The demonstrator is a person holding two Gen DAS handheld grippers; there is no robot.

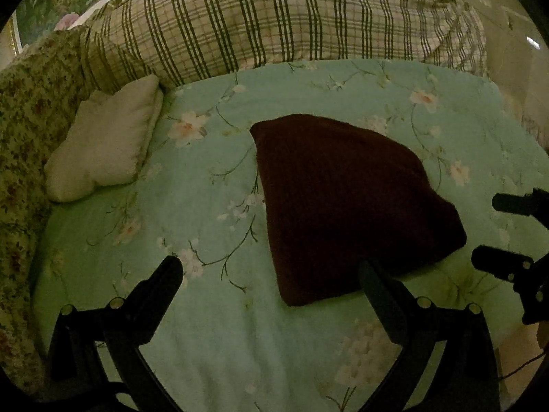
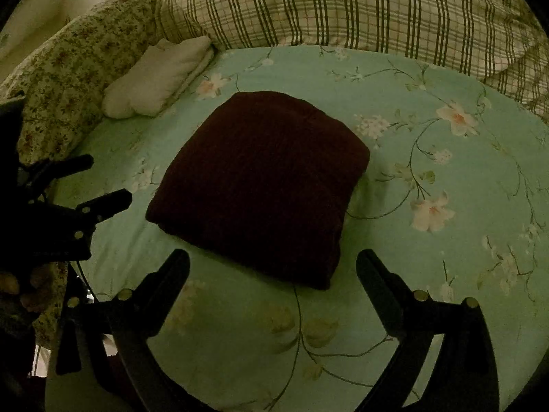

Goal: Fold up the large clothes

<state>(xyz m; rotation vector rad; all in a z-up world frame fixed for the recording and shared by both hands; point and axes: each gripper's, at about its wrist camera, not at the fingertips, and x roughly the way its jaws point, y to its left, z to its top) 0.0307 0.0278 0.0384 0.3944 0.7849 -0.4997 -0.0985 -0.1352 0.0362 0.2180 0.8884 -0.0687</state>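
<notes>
A dark maroon garment (image 1: 346, 202) lies folded into a thick rectangle on the green floral bedsheet (image 1: 212, 326); it also shows in the right wrist view (image 2: 264, 185). My left gripper (image 1: 271, 267) is open and empty, hovering just short of the garment's near edge, its right finger over that edge. My right gripper (image 2: 272, 257) is open and empty, just in front of the garment's near corner. The right gripper also shows at the right edge of the left wrist view (image 1: 504, 233). The left gripper shows at the left of the right wrist view (image 2: 103, 178).
A small white pillow (image 1: 103, 147) lies at the far left of the bed (image 2: 158, 75). A plaid duvet (image 1: 274, 20) is piled along the far side. A floral quilt (image 1: 24, 120) runs along the left edge.
</notes>
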